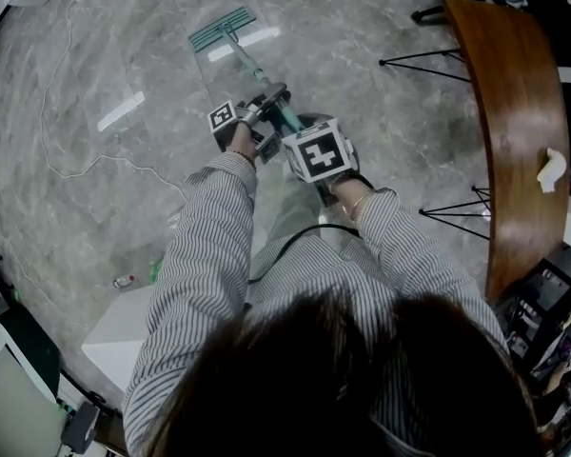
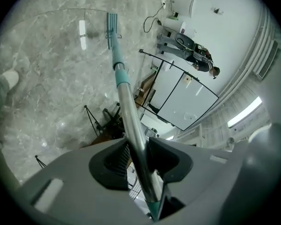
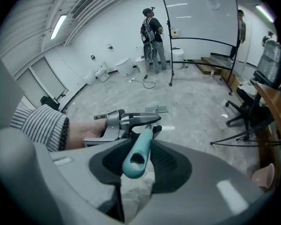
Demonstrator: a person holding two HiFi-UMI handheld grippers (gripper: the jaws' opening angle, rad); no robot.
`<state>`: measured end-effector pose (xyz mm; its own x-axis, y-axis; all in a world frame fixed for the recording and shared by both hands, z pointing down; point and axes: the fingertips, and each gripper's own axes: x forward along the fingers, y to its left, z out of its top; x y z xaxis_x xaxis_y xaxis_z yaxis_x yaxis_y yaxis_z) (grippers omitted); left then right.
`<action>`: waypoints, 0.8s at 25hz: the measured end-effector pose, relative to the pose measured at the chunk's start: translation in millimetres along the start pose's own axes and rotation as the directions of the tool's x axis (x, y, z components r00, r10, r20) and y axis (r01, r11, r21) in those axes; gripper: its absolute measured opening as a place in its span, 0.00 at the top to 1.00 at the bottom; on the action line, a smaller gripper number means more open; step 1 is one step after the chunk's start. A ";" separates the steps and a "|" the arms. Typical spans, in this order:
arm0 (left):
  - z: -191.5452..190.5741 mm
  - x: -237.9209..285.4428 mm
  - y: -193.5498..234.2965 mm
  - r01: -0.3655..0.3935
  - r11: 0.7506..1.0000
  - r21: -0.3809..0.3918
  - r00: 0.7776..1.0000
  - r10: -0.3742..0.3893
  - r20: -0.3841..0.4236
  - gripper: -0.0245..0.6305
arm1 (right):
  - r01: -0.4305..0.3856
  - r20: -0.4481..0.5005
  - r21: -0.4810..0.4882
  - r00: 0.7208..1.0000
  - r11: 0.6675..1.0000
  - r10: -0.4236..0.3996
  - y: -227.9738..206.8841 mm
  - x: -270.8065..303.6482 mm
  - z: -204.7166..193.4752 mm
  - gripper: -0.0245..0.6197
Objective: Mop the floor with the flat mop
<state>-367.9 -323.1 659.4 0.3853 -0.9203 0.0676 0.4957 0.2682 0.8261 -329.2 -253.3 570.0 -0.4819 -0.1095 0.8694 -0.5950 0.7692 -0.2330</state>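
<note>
**Flat mop (image 1: pixel 250 62), two-point hold**

My left gripper (image 2: pixel 136 154) clamps the steel shaft (image 2: pixel 125 104); my right gripper (image 3: pixel 144 143) clamps its teal end grip (image 3: pixel 134 161). Mop head (image 1: pixel 223 29) lies ahead on the floor (image 1: pixel 114 74), seemingly flat. Light, stiff, probably slick pole.

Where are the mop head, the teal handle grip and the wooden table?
mop head (image 1: pixel 209 36), head view, middle of pad
teal handle grip (image 3: pixel 144 144), right gripper view, its side
wooden table (image 1: pixel 514 112), head view, bare top

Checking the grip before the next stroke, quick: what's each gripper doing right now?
Left gripper: shut on the mop pole.
Right gripper: shut on the teal handle end.
</note>
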 end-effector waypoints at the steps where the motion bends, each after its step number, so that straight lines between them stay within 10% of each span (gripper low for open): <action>1: -2.3 -0.4 1.4 -0.009 1.000 0.002 1.000 0.009 0.000 0.79 | 0.007 -0.004 -0.002 1.000 1.000 -0.007 -0.9 -2.1 -2.2 0.77; 11: -77.3 -9.5 40.6 -0.054 0.998 0.040 0.995 0.057 -0.084 0.77 | -0.007 0.028 0.011 1.000 1.000 0.007 -10.9 -49.6 -66.5 0.78; 20: -237.4 -36.0 144.9 -0.056 0.996 0.069 0.989 0.065 -0.131 0.77 | 0.001 0.073 0.009 0.997 1.000 -0.002 -31.2 -143.0 -233.2 0.78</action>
<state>-125.2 -183.5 643.9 0.5150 -0.8559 0.0474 0.4184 0.2992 0.8576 -91.8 -114.8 554.6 -0.5263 -0.1564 0.8358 -0.6012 0.7635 -0.2358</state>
